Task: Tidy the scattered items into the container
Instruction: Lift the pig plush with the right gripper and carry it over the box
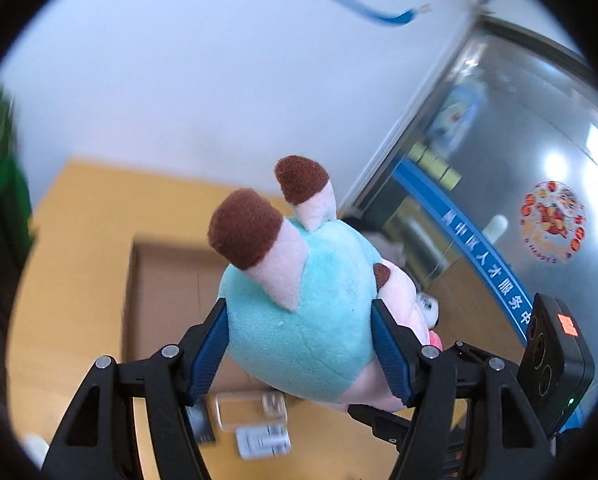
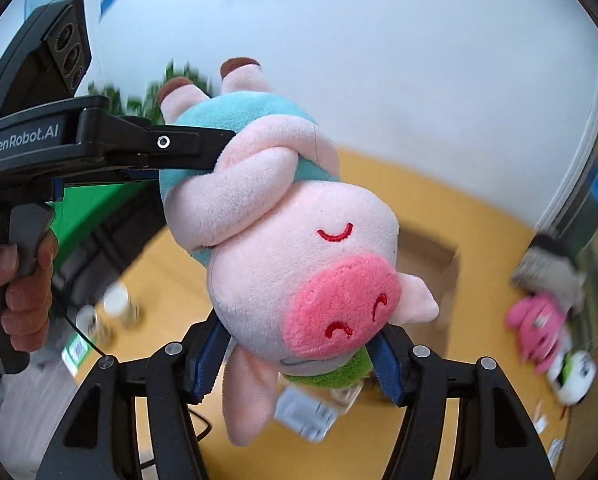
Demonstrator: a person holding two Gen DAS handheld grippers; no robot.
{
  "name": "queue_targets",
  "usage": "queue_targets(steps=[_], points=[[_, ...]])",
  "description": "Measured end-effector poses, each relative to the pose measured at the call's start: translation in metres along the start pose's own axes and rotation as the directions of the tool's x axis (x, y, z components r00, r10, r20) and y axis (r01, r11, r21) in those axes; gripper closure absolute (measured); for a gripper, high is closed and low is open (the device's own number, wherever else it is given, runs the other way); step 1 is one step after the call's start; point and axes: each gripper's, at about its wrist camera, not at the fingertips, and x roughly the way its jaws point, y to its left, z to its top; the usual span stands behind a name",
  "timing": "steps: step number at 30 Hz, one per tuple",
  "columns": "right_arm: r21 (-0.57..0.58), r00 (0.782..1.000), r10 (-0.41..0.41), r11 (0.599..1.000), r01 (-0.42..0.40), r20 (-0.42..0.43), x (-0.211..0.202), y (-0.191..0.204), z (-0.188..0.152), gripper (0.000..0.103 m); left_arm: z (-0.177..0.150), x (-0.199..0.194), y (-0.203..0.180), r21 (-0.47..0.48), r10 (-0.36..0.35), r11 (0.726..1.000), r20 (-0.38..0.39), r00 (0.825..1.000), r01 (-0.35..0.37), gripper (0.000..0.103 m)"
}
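Observation:
A plush pig [image 1: 319,280] in a teal outfit hangs upside down in the air, brown feet up, held by both grippers. My left gripper [image 1: 299,312] is shut on its teal body. In the right wrist view my right gripper [image 2: 299,332] is shut on the pig's pink head [image 2: 299,248] near the green collar. The left gripper's finger [image 2: 179,144] comes in from the left, with a person's hand [image 2: 27,280] on its handle. An open cardboard box [image 1: 171,280] sits on the orange table [image 1: 71,280] below and behind the pig, and shows again as box [image 2: 431,264].
A pink plush toy [image 2: 535,328], a white and green toy [image 2: 575,376] and a grey item [image 2: 547,264] lie at the table's right. Small packets [image 1: 263,440] and a clear plastic case [image 1: 251,412] lie near the box. A white cup [image 2: 115,304] stands left. A glass door [image 1: 519,160] is at the right.

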Motion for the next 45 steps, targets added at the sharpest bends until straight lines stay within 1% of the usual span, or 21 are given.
queue_targets(steps=[3, 8, 11, 14, 19, 24, 31, 38, 42, 45], points=[[-0.005, 0.995, -0.032, 0.999, 0.033, 0.095, -0.041, 0.004, 0.029, 0.035, 0.032, -0.033, -0.028, 0.065, -0.008, 0.998, 0.073, 0.997, 0.003, 0.036], [-0.006, 0.977, -0.069, 0.997, 0.072, 0.203, -0.096, 0.008, 0.065, 0.035, 0.067, -0.076, -0.071, 0.146, -0.023, 0.989, 0.17, 0.985, -0.002, 0.036], [-0.001, 0.963, -0.087, 0.996, 0.09, 0.254, -0.124, 0.012, 0.079, 0.035, 0.081, -0.098, -0.095, 0.188, -0.027, 0.982, 0.218, 0.975, -0.015, 0.036], [-0.003, 0.953, -0.097, 0.995, 0.102, 0.286, -0.139, 0.021, 0.093, 0.035, 0.092, -0.113, -0.115, 0.22, -0.025, 0.975, 0.251, 0.968, -0.032, 0.036], [0.0, 0.934, -0.107, 0.993, 0.114, 0.34, -0.162, 0.028, 0.107, 0.035, 0.1, -0.14, -0.125, 0.253, -0.027, 0.966, 0.285, 0.958, -0.048, 0.036], [0.006, 0.922, -0.121, 0.992, 0.127, 0.367, -0.166, 0.037, 0.113, 0.035, 0.103, -0.137, -0.14, 0.277, -0.028, 0.959, 0.298, 0.954, -0.058, 0.036], [0.017, 0.917, -0.132, 0.991, 0.136, 0.377, -0.162, 0.038, 0.104, 0.035, 0.105, -0.133, -0.137, 0.287, -0.034, 0.956, 0.297, 0.954, -0.056, 0.036], [0.026, 0.92, -0.138, 0.99, 0.138, 0.367, -0.148, 0.034, 0.113, 0.035, 0.111, -0.122, -0.127, 0.283, -0.04, 0.958, 0.284, 0.958, -0.043, 0.036], [0.03, 0.927, -0.144, 0.989, 0.142, 0.346, -0.134, 0.034, 0.118, 0.035, 0.116, -0.108, -0.115, 0.269, -0.041, 0.963, 0.265, 0.963, -0.032, 0.036], [0.034, 0.934, -0.147, 0.989, 0.144, 0.326, -0.12, 0.032, 0.125, 0.035, 0.121, -0.093, -0.099, 0.251, -0.042, 0.968, 0.247, 0.968, -0.022, 0.036]])
